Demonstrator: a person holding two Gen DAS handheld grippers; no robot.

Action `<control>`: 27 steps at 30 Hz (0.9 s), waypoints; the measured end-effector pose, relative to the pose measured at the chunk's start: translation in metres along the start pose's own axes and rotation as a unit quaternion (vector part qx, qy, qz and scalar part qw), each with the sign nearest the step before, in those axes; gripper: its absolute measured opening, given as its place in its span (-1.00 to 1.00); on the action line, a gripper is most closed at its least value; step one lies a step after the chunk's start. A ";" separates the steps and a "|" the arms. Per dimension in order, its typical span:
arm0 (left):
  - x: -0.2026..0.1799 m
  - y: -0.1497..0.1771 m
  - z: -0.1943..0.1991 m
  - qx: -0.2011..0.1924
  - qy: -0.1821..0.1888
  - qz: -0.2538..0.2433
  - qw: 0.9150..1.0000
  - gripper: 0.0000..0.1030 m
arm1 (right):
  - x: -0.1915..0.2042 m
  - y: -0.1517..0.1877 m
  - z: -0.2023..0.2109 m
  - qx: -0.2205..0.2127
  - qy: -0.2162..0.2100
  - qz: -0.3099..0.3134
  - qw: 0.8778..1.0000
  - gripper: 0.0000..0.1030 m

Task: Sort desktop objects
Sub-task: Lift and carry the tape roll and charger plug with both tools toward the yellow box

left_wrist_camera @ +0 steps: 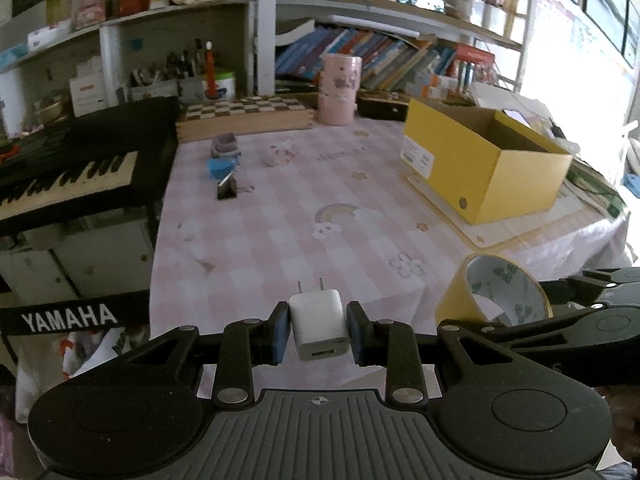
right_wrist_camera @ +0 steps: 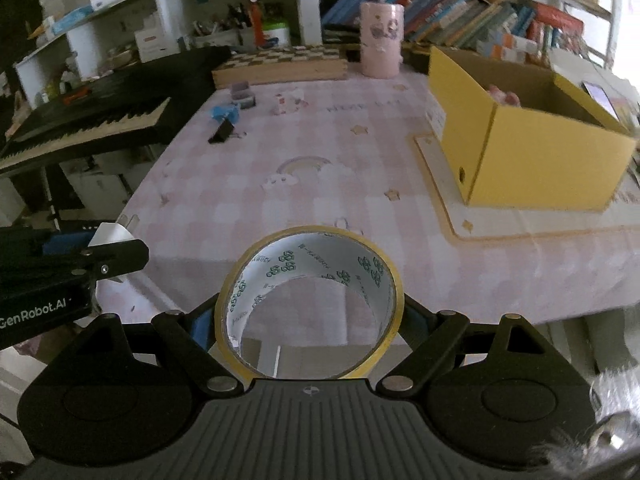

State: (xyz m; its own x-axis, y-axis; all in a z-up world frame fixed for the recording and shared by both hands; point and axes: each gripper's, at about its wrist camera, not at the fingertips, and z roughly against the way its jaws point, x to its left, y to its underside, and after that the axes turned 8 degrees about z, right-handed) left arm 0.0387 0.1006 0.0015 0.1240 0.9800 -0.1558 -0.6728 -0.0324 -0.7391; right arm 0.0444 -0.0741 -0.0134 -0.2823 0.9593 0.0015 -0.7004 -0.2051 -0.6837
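The white charger plug (left_wrist_camera: 319, 325) sits clamped between the blue pads of the left gripper (left_wrist_camera: 319, 332), prongs pointing away from the camera, held above the near edge of the pink checked tablecloth (left_wrist_camera: 280, 232). At about three o'clock from it, the roll of yellow tape (right_wrist_camera: 308, 300) is pinched across its outer wall by the right gripper (right_wrist_camera: 308, 320), the jaws spread wide around it and the roll's open core facing the camera. In the left wrist view the same roll shows at the right edge, just beside the left gripper. Out on the cloth, toward eleven o'clock, lie a black binder clip (left_wrist_camera: 226, 190), a blue object (left_wrist_camera: 220, 168) and a small grey container (left_wrist_camera: 224, 145). At two o'clock stands an open yellow cardboard box (left_wrist_camera: 480, 160). At twelve o'clock a pink cylindrical holder (left_wrist_camera: 339, 90) stands beside a chessboard (left_wrist_camera: 244, 116), and at ten o'clock a black keyboard (left_wrist_camera: 80, 160) lies beside the table.
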 end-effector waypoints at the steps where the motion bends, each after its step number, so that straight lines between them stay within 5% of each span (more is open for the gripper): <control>1: -0.001 0.001 0.001 0.001 0.003 -0.003 1.000 -0.44 | 0.000 0.002 0.002 0.001 0.002 -0.004 1.000 0.66; 27: -0.057 0.005 -0.013 0.018 0.095 -0.081 0.992 -0.44 | -0.040 0.042 0.038 0.010 0.088 -0.097 0.991 0.66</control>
State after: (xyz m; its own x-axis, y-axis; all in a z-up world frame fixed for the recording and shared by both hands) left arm 0.0379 0.0416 -0.0018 0.3656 0.9169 -0.1602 -0.6578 0.1327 -0.7414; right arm 0.0016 -0.1284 -0.0147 -0.0238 0.9997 0.0028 -0.7437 -0.0159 -0.6684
